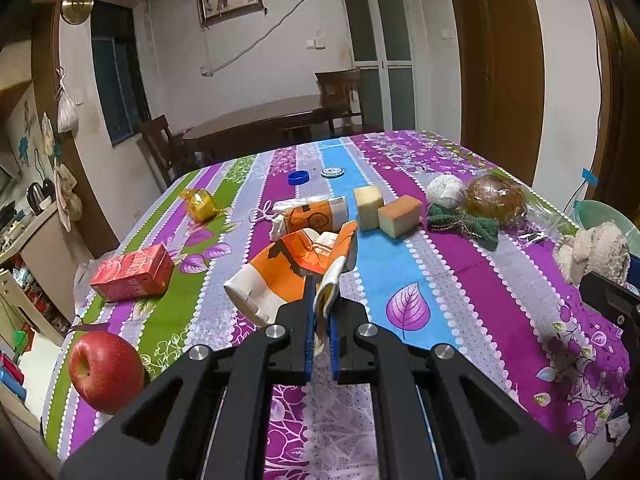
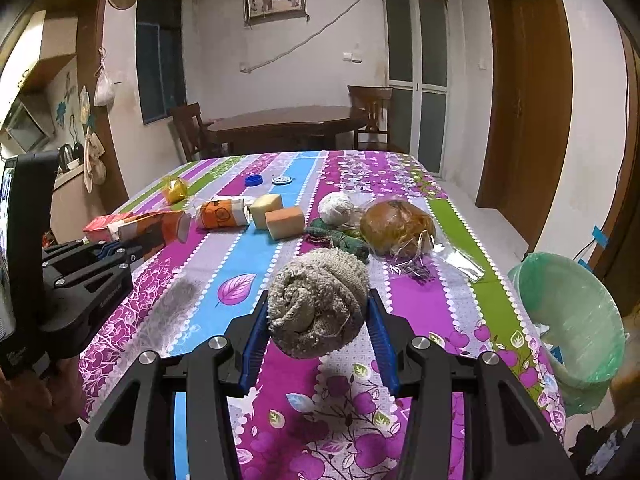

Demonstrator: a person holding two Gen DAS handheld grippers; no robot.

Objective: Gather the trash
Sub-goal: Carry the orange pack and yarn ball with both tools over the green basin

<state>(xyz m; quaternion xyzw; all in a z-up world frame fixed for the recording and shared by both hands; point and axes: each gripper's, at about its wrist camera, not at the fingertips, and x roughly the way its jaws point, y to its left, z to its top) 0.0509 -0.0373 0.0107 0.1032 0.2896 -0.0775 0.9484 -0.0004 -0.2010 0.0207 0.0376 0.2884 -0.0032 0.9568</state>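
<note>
A table under a striped purple, blue and green floral tablecloth (image 2: pixel 420 304) fills both views. Only the right wrist view shows the round bin lined with a pale green plastic bag (image 2: pixel 568 320) standing off the table's right edge; its contents cannot be made out. Only the left wrist view shows the red apple (image 1: pixel 106 372) at the near left corner, and shows in full the red rectangular drink carton (image 1: pixel 132 278) lying beyond it. The right gripper (image 2: pixel 318 320) is clamped at moderate width on a rolled beige knitted cloth (image 2: pixel 318 304), lifted clear of the tablecloth. The left gripper (image 1: pixel 320 328) is closed narrowly on the edge of a flattened orange-and-white paper package (image 1: pixel 292 268), which hangs above the table. Farther back lie a brown round bread loaf in clear wrapping (image 2: pixel 394 226), two pale cheese-like blocks (image 1: pixel 388 212), a second orange-and-white package (image 1: pixel 310 216), a crumpled yellow wrapper (image 1: pixel 200 204) and a blue bottle cap (image 1: pixel 298 177).
</note>
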